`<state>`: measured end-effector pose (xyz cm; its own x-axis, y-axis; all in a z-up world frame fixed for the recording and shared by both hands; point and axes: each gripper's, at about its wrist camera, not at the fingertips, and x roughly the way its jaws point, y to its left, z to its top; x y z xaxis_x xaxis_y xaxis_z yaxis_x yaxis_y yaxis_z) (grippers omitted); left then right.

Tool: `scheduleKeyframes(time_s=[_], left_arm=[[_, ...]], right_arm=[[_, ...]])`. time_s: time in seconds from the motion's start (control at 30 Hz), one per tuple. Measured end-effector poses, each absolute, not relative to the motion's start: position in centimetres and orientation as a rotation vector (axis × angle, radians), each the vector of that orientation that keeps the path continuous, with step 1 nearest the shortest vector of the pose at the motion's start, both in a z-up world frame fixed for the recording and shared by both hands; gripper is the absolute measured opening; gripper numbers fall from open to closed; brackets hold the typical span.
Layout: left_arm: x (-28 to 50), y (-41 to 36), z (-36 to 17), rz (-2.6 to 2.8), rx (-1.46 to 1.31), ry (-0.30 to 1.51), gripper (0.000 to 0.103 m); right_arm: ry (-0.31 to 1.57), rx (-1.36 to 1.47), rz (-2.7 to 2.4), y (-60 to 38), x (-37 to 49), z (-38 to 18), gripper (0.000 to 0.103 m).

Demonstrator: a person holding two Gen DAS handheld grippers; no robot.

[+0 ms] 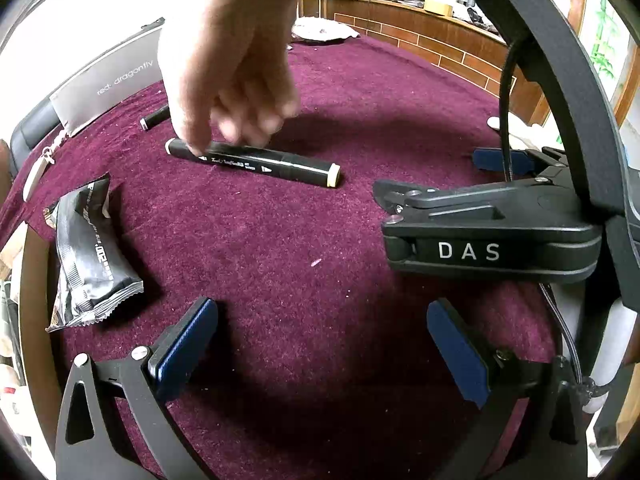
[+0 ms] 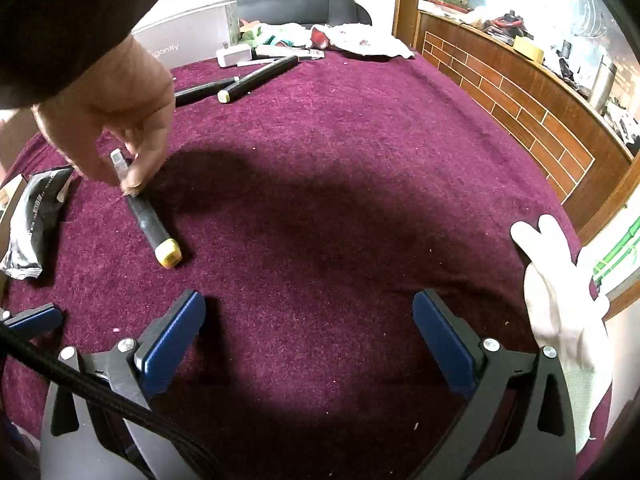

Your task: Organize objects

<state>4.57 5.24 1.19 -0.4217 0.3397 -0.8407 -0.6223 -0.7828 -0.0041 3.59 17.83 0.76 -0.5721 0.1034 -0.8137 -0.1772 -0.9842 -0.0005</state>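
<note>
A black marker (image 1: 256,162) with a yellow end cap lies on the maroon cloth (image 1: 300,240); a bare hand (image 1: 228,80) touches its far end. In the right wrist view the same marker (image 2: 150,216) lies at left under that hand (image 2: 116,120). Two more black markers (image 2: 256,74) lie at the back. A black snack packet (image 1: 88,264) lies at left, also the packet (image 2: 32,220). My left gripper (image 1: 320,344) is open over bare cloth. My right gripper (image 2: 308,332) is open, nothing between its fingers. The right gripper's body (image 1: 488,232) shows at right in the left wrist view.
A grey box (image 1: 108,80) and a white charger (image 2: 234,56) stand at the back, with crumpled cloth (image 2: 360,40). A wooden brick-pattern counter (image 2: 520,112) runs along the right. A white-gloved hand (image 2: 560,300) is beside the right gripper. A black cable (image 2: 80,388) crosses lower left.
</note>
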Motion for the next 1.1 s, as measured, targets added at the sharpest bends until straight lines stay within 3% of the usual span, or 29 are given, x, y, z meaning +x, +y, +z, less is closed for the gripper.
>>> scheduleKeyframes(time_s=[1.1], left_arm=[[4.65,5.80,1.14,2.236,-1.218,0.423,0.101]], right_arm=[[0.123,-1.362,2.647,17.89,3.62,0.84,0.103]])
